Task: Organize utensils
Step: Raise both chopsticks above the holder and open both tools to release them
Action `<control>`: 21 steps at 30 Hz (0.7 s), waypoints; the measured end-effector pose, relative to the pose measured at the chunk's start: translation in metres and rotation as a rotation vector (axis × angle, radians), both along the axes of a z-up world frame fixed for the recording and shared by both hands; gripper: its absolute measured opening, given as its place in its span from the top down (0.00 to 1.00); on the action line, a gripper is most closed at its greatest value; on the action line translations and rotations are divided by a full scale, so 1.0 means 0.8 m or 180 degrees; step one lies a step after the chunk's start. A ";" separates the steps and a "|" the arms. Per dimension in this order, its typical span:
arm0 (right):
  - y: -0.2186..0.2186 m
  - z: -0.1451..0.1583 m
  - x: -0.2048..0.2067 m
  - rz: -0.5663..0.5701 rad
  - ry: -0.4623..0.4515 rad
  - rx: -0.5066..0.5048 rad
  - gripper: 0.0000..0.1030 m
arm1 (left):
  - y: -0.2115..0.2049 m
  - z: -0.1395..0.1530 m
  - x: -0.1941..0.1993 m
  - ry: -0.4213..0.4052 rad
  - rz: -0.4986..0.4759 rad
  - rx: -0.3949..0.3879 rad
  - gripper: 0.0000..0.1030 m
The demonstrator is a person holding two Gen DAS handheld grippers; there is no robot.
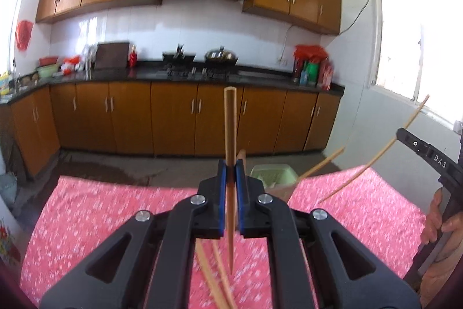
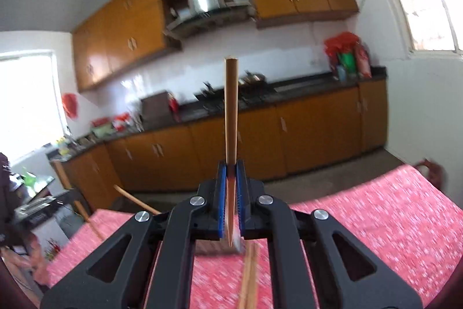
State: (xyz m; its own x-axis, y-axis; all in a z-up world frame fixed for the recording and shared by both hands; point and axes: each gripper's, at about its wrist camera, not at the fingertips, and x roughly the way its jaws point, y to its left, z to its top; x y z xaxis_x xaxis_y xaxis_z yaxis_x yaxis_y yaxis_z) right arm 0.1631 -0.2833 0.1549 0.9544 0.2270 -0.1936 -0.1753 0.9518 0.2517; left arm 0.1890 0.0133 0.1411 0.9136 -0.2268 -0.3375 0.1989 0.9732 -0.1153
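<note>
Jaws of both grippers (image 1: 230,173) (image 2: 230,173) clamp upright chopsticks (image 1: 230,135) (image 2: 231,112).

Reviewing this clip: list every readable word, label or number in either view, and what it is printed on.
"DAS" – white letters on the black body of the right gripper seen at the right edge of the left wrist view.
Packages on the counter: print too blurred to read.
Nothing else legible.

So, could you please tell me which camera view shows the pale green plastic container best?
The left wrist view: the pale green plastic container sits beyond the left gripper, its rim and inside visible at the pink floral tablecloth's far edge. The right wrist view does not show it.
</note>
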 end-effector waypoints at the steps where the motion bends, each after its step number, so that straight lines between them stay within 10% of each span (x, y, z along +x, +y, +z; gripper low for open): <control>1: 0.006 0.006 0.001 0.0026 -0.0069 -0.0006 0.93 | -0.006 0.007 0.002 -0.0059 -0.0002 -0.0009 0.92; 11: 0.060 0.003 0.063 0.0032 -0.0248 -0.0204 0.93 | -0.063 0.061 0.069 -0.0764 0.0293 -0.0151 0.92; 21: 0.069 -0.050 0.118 0.0112 0.0144 -0.0213 0.92 | -0.073 -0.011 0.158 -0.0367 0.0396 -0.0327 0.92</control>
State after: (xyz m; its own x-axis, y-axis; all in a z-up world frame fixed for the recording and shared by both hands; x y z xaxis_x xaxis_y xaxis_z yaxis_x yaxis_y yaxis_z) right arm 0.2579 -0.2285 0.1150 0.9360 0.2455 -0.2522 -0.1989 0.9602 0.1963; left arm 0.3153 -0.0450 0.1326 0.9680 -0.1374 -0.2100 0.0954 0.9754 -0.1986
